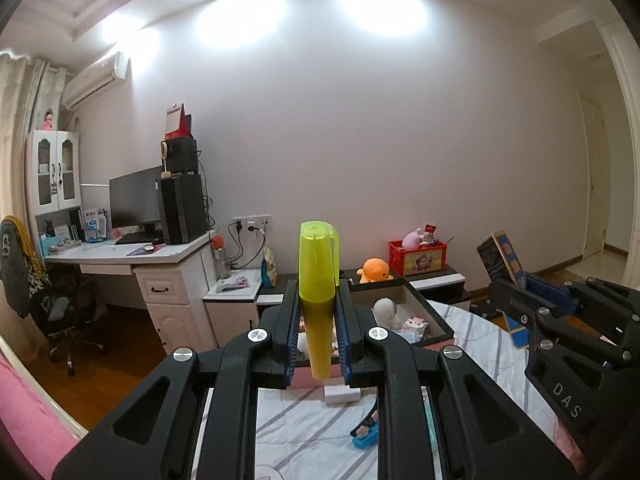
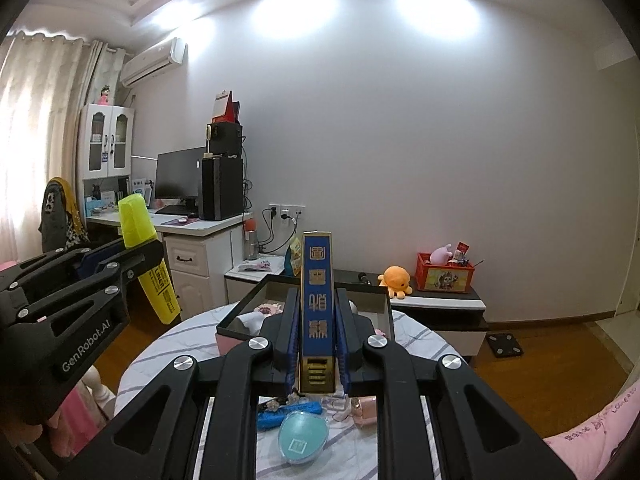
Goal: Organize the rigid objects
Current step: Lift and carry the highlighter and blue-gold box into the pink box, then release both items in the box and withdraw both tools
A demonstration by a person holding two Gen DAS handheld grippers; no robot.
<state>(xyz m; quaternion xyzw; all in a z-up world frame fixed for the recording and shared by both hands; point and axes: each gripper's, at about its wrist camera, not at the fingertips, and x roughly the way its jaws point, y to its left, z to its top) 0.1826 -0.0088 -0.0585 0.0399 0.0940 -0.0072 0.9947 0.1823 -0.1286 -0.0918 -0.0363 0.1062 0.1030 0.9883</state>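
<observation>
My left gripper (image 1: 318, 312) is shut on a yellow highlighter (image 1: 317, 280), held upright above the striped round table (image 1: 480, 340). In the right wrist view the same highlighter (image 2: 148, 256) and left gripper (image 2: 120, 264) appear at the left. My right gripper (image 2: 317, 320) is shut on a slim blue and gold box (image 2: 316, 308), also upright; it shows at the right of the left wrist view as the blue box (image 1: 506, 258). An open dark-rimmed storage box (image 2: 308, 280) with small items inside sits on the table's far side, beyond both grippers.
On the table below lie a teal oval case (image 2: 304, 440), a blue clip-like item (image 2: 280, 418) and small clear and pink pieces (image 2: 366, 406). A low cabinet (image 2: 436, 304) carries an orange plush (image 2: 396, 280) and a red crate (image 2: 444, 274). A desk (image 2: 200, 224) stands left.
</observation>
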